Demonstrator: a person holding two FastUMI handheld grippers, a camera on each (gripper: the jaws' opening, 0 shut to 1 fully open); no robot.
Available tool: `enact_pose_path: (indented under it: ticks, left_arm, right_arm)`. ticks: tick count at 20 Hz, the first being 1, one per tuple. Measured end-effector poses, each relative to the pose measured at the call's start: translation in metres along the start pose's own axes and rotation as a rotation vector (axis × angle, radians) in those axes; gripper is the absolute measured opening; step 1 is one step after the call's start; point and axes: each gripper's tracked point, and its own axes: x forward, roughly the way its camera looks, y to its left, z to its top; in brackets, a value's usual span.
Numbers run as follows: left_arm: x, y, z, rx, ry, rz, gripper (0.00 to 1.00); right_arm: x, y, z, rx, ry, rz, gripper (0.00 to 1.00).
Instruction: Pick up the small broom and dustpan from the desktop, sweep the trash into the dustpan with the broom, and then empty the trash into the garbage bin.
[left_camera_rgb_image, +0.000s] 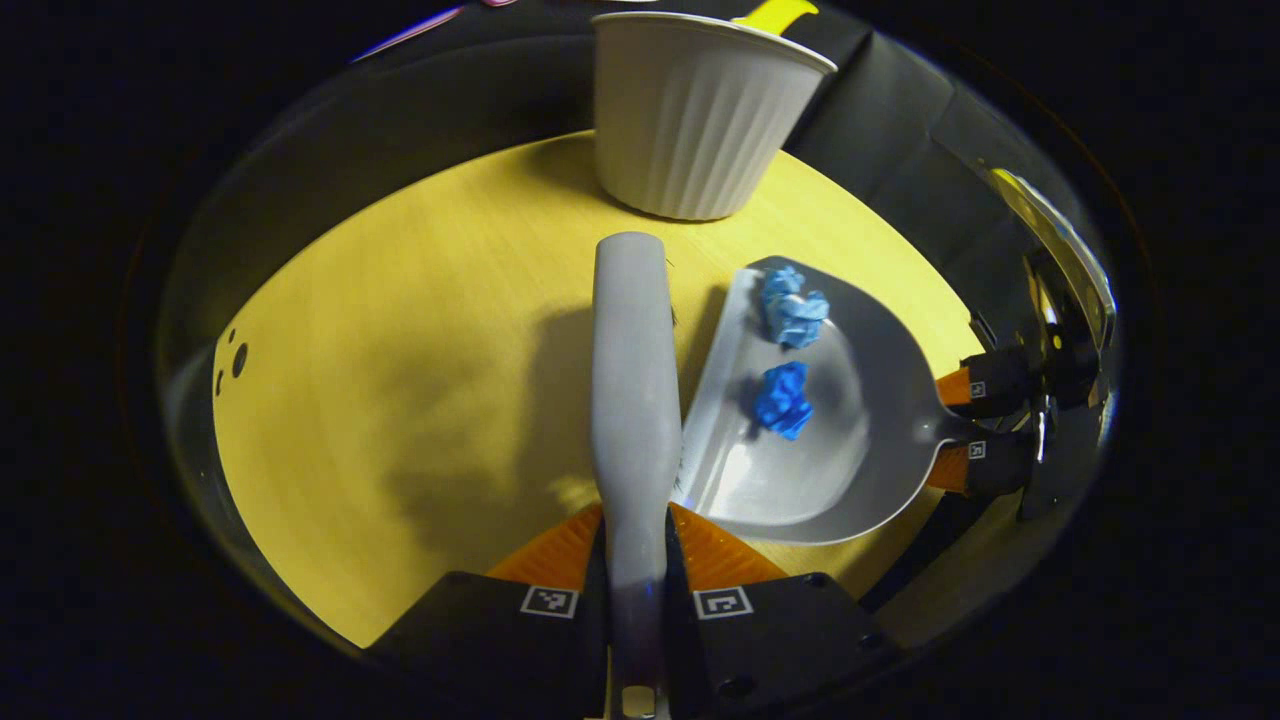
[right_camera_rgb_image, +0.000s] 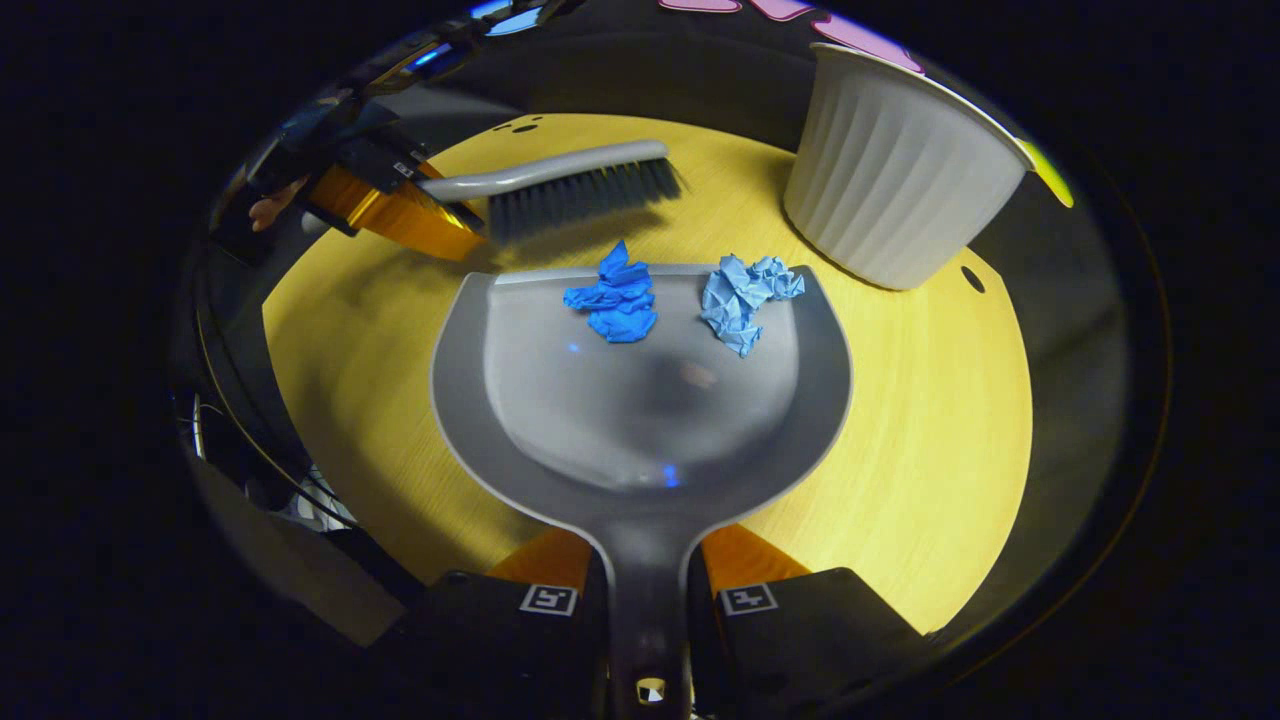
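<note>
Gripping the broom (left_camera_rgb_image: 632, 400) by its grey handle, my left gripper (left_camera_rgb_image: 636, 598) has both fingers pressed on it and keeps the bristles just beside the dustpan's front lip, where a further stroke could push the trash deeper. My right gripper (right_camera_rgb_image: 648, 598) pinches the dustpan (right_camera_rgb_image: 640, 420) by its handle, both fingers closed on it, the pan low over the yellow desktop (right_camera_rgb_image: 900, 420) with its lip toward the broom; whether it touches the wood I cannot tell. Two crumpled paper balls, the dark blue ball (right_camera_rgb_image: 612, 297) and the light blue ball (right_camera_rgb_image: 745, 295), lie inside the pan near that lip, so I judge the sweeping nearly done. Beyond the pan stands the ribbed white garbage bin (right_camera_rgb_image: 895, 180), upright and near, placed for emptying.
</note>
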Motion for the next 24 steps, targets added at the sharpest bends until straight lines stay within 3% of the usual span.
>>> enact_pose_path:
  ticks: [7, 12, 18, 19, 24]
  left_arm:
    - [-0.006, 0.029, -0.018, -0.077, -0.025, 0.035, 0.28]
    - [-0.002, 0.036, -0.027, -0.099, -0.003, 0.046, 0.28]
    - [0.001, 0.037, -0.027, -0.077, 0.001, 0.037, 0.28]
    - [0.001, 0.037, -0.027, -0.072, 0.001, 0.033, 0.31]
    - [0.005, 0.039, -0.026, -0.038, 0.001, 0.002, 0.28]
  right_arm:
    - [-0.046, -0.010, -0.007, 0.196, -0.005, -0.105, 0.37]
    - [-0.096, -0.031, 0.015, 0.322, -0.047, -0.204, 0.37]
    - [-0.162, -0.086, 0.048, 0.518, -0.041, -0.283, 0.37]
    - [-0.172, -0.100, 0.052, 0.532, -0.043, -0.295, 0.37]
    - [-0.223, -0.171, 0.097, 0.593, -0.068, -0.327, 0.37]
